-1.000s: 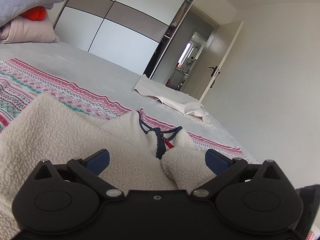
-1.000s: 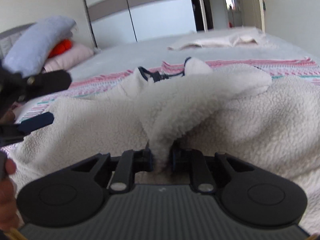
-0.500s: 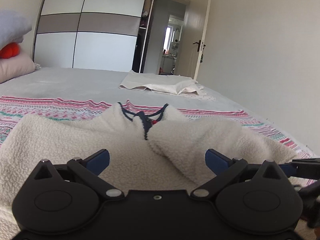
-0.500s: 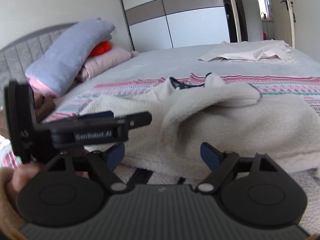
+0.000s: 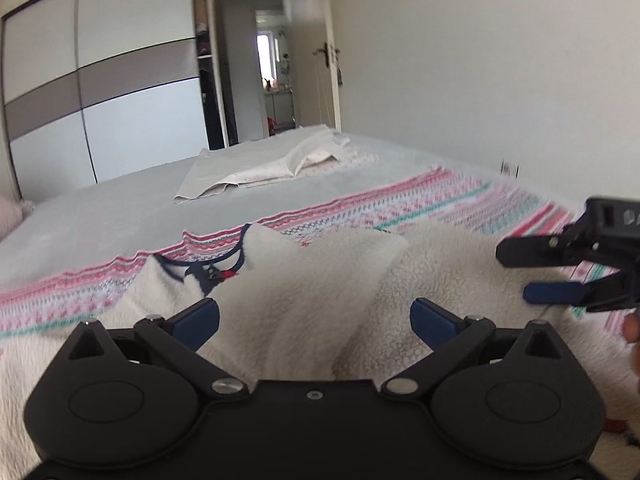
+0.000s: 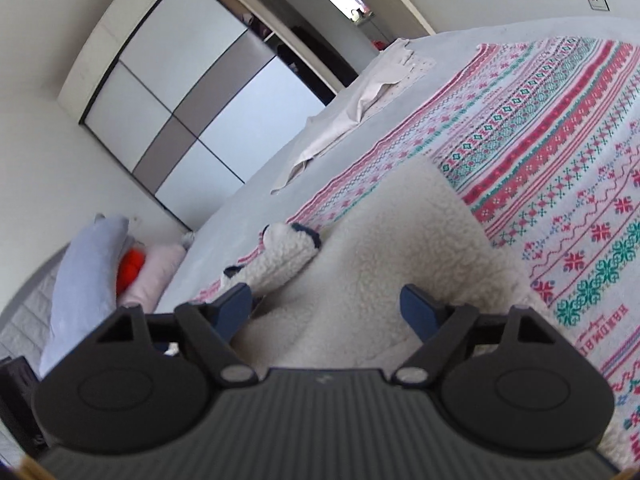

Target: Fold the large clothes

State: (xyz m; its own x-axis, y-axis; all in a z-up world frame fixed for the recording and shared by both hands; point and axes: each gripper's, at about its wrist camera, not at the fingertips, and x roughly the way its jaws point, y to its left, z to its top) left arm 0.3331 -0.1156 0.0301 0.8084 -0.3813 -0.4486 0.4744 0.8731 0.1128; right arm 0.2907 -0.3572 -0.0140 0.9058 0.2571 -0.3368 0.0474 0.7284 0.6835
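Observation:
A cream fleece jacket (image 5: 320, 280) with a navy collar (image 5: 200, 276) lies on the bed, one sleeve folded across its front. My left gripper (image 5: 315, 316) hovers low over it, open, blue pads wide apart and pressing nothing. The right gripper (image 5: 534, 272) shows at the right edge of the left wrist view, over the jacket's side. In the right wrist view the right gripper (image 6: 328, 306) is tilted above the fleece jacket (image 6: 380, 248). Its jaws are closing, with fleece in the gap below them, but the pads stand wide apart and do not press on it.
A red, white and green patterned blanket (image 6: 560, 140) lies under the jacket on the grey bed. A beige garment (image 5: 256, 168) rests near the far edge. Pillows (image 6: 88, 264) are stacked at the headboard. A wardrobe (image 5: 100, 100) and an open doorway (image 5: 272, 80) stand beyond the bed.
The right gripper let go of the fleece sleeve and opened wide. Both grippers slid sideways and rolled. The right gripper now shows at the right of the left wrist view.

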